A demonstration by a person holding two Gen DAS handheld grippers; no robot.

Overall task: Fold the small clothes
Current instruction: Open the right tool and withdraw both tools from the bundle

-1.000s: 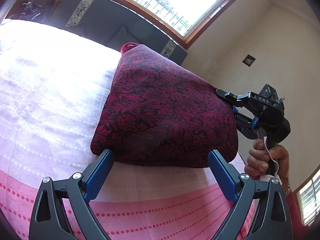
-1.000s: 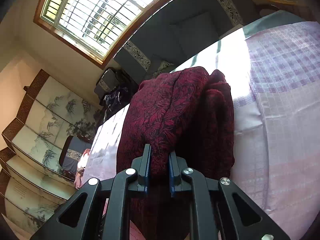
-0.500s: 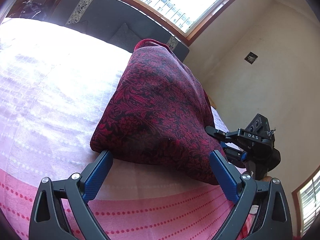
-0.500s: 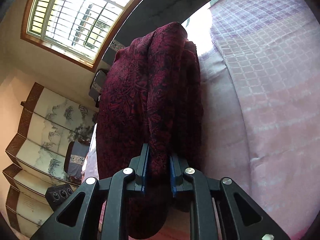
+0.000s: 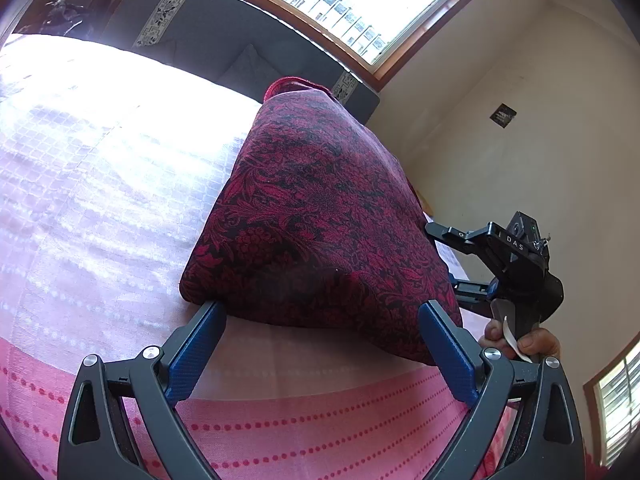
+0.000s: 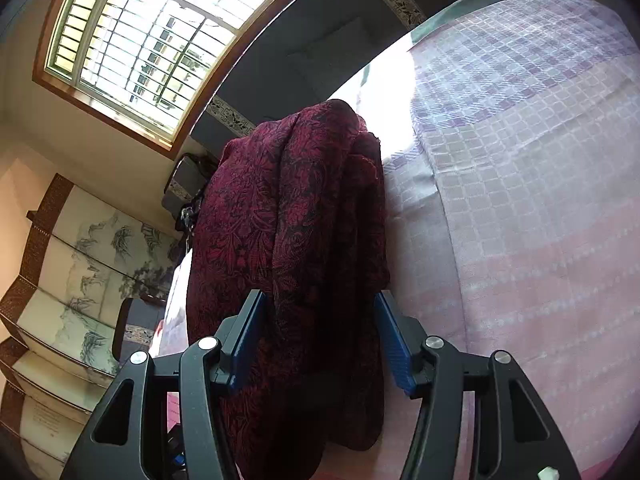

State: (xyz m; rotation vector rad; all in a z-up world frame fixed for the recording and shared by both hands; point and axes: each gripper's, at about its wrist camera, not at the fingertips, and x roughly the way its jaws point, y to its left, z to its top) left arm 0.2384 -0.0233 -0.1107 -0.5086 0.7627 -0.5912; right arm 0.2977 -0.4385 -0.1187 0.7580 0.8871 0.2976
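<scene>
A dark red garment with a floral pattern point(image 5: 320, 216) lies folded in a thick pad on the pink and lilac bedspread point(image 5: 100, 200). My left gripper point(image 5: 320, 344) is open, its blue fingers point(image 5: 196, 352) just in front of the garment's near edge, not gripping it. My right gripper point(image 6: 320, 340) is open, its jaws spread on both sides of the garment's folded edge point(image 6: 288, 216). In the left wrist view the right gripper point(image 5: 456, 268) sits at the garment's right edge, held by a hand point(image 5: 520, 340).
A dark grey headboard with patterned bands point(image 5: 208, 44) stands behind the bed under a barred window point(image 5: 360, 4). A folding painted screen point(image 6: 72, 272) stands at the left of the right wrist view. The bedspread point(image 6: 520, 184) stretches out to the right of the garment.
My right gripper was shut on the garment's folded edge and has opened and let it go. The garment has settled lower onto the bed. My left gripper stayed open and hardly moved.
</scene>
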